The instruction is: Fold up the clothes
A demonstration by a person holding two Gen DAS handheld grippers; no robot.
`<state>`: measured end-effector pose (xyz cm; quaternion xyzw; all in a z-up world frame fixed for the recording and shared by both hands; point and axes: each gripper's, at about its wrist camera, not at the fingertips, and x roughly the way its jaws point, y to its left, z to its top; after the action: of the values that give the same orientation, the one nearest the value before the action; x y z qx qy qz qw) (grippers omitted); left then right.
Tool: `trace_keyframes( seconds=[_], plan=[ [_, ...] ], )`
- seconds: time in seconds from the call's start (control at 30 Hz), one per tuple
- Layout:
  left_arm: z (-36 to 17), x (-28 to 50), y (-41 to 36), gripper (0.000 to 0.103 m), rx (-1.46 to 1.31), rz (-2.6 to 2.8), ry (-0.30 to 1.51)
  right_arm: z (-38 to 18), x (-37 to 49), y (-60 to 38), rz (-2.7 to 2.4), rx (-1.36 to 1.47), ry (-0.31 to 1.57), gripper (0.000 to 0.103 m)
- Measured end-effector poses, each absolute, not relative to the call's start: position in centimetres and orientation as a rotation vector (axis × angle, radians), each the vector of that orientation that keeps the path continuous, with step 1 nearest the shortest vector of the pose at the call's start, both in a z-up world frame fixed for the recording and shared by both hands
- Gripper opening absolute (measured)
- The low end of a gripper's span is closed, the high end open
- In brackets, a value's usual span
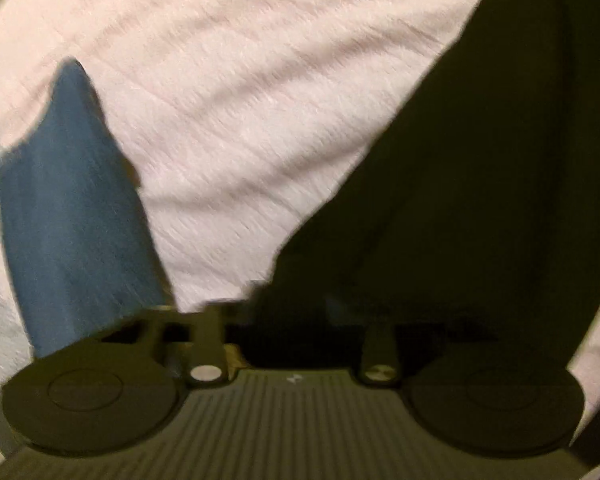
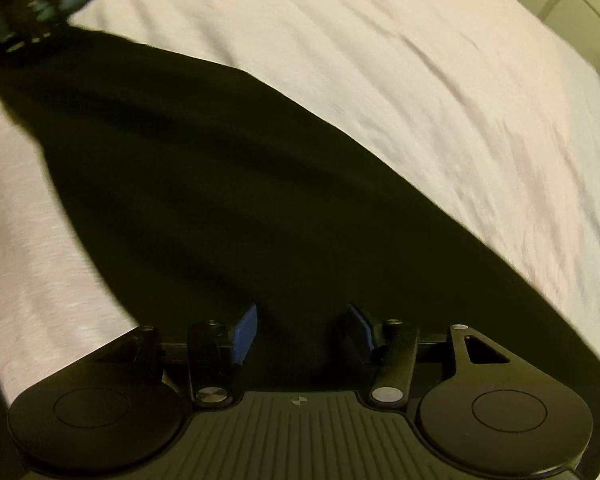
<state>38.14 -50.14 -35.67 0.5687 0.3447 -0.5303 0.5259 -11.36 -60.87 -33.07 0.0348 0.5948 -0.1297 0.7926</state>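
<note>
A black garment (image 2: 220, 180) hangs stretched between my two grippers above a pale pink bed cover (image 2: 420, 80). My right gripper (image 2: 302, 328) is shut on one end, with dark fabric filling the gap between its blue pads (image 2: 246, 332). From there the cloth runs up and left and gathers to a point at my left gripper (image 2: 24, 20). In the left wrist view the black garment (image 1: 480, 180) drapes over my left gripper (image 1: 300, 312) and hides its fingertips. It fills the right half of that view.
A blue piece of cloth (image 1: 72, 220) stands out at the left of the left wrist view, against the pink cover (image 1: 240, 100). The rumpled cover spreads under both grippers. A pale wall or floor edge (image 2: 580, 8) shows past the bed's far right.
</note>
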Motion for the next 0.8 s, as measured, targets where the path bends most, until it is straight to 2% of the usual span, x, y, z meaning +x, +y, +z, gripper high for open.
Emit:
trace_keyframes(
  seconds=[0.2,0.3,0.53,0.8],
  plan=[
    [-37.4,36.2,-50.0,0.015,1.428,-1.18,0.638,-33.8,-12.9,-64.1,-0.447,0.265,1.241,0.059],
    [-36.0,34.3,-49.0,0.017,1.416,-1.216,0.61,-32.6,-15.5,-63.4,-0.527,0.329,1.21,0.059],
    [-32.6,29.8,-46.4,0.021,1.381,-1.304,0.549,-32.0,-23.4,-59.5,-0.66,0.419,1.274,0.06],
    [-28.6,24.6,-43.4,0.035,1.339,-1.402,0.477,-28.5,-28.4,-53.8,-0.756,0.543,1.183,0.06]
  ],
)
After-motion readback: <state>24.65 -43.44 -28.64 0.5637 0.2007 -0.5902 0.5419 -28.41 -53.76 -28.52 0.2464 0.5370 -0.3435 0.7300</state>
